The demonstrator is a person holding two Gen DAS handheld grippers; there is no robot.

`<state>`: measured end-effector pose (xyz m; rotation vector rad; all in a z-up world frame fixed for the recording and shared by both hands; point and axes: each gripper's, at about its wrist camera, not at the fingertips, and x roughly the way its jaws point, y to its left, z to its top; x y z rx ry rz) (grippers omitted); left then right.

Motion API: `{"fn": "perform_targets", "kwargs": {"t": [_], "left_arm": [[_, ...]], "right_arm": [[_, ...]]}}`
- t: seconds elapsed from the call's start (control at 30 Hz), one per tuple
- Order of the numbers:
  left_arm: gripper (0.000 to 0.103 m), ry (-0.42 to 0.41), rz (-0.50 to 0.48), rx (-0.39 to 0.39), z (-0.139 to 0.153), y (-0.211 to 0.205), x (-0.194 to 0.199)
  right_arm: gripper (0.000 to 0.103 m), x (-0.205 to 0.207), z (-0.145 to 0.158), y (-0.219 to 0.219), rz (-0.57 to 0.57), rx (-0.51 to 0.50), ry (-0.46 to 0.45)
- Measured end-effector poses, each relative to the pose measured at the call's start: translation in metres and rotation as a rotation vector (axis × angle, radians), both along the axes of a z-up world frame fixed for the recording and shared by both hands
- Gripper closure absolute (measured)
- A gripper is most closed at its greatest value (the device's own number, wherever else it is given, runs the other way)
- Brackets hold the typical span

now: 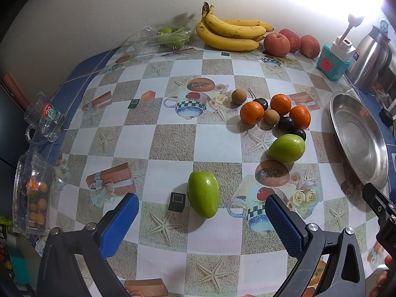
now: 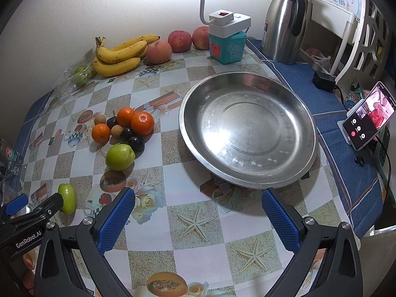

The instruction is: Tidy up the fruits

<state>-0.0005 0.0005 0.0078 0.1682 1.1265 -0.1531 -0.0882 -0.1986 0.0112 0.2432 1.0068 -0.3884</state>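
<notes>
A checkered cloth printed with starfish, cups and gift boxes covers the worktop [image 1: 173,136], which stands against a plain pale wall with a lamp glaring from the far right corner. The fruit lies loose: an oblong green fruit [image 1: 203,194] alone just ahead of the left gripper [image 1: 201,225], a rounder green fruit [image 1: 287,147] further on, and beyond it a tight cluster of three oranges [image 1: 252,112], small brown fruits and dark plums [image 1: 286,123]. Bananas [image 1: 230,33] and apples [image 1: 276,44] sit along the wall. The empty steel dish [image 2: 248,128] rests to the right, directly in front of the right gripper [image 2: 198,219].

Both sets of jaws stand wide apart and hold nothing.

The oblong green fruit looks firm, smooth-skinned and light, so it will likely take a moderate squeeze without bruising (though the glossy skin may slip on a curved end). The best hold is across its short axis at the fattest part, pads flat on either flank. It lies slightly slanted to the jaws, so a small wrist turn would square them. The plums look softer and roll easily; they call for a gentler grip.
</notes>
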Motion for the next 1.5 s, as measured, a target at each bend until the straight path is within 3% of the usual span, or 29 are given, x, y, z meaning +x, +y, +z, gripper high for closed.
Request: {"fn": "perform_targets", "kwargs": {"t": [0.57,0.77,0.93,1.1,1.5], "left_arm": [[0.0,0.018,0.001,-0.056,0.0,0.006,0.002],[0.001,0.05,-0.01,-0.08,-0.005,0.014,0.009],[0.011,0.078,-0.018,-0.064,-0.017,0.015,0.017],[0.018,0.113,-0.034,-0.048,-0.032,0.015,0.026],[0.034,0.17,-0.041,-0.065,-0.056,0.015,0.038]], "right_arm": [[0.001,0.005,0.0,0.014,0.047,-0.007,-0.019],[0.001,0.01,0.008,0.015,0.098,0.101,-0.091],[0.001,0.026,0.01,0.024,0.155,0.132,-0.108],[0.002,0.052,-0.002,0.037,0.227,0.154,-0.066],[0.02,0.103,-0.051,0.063,0.347,0.072,0.11]]}}
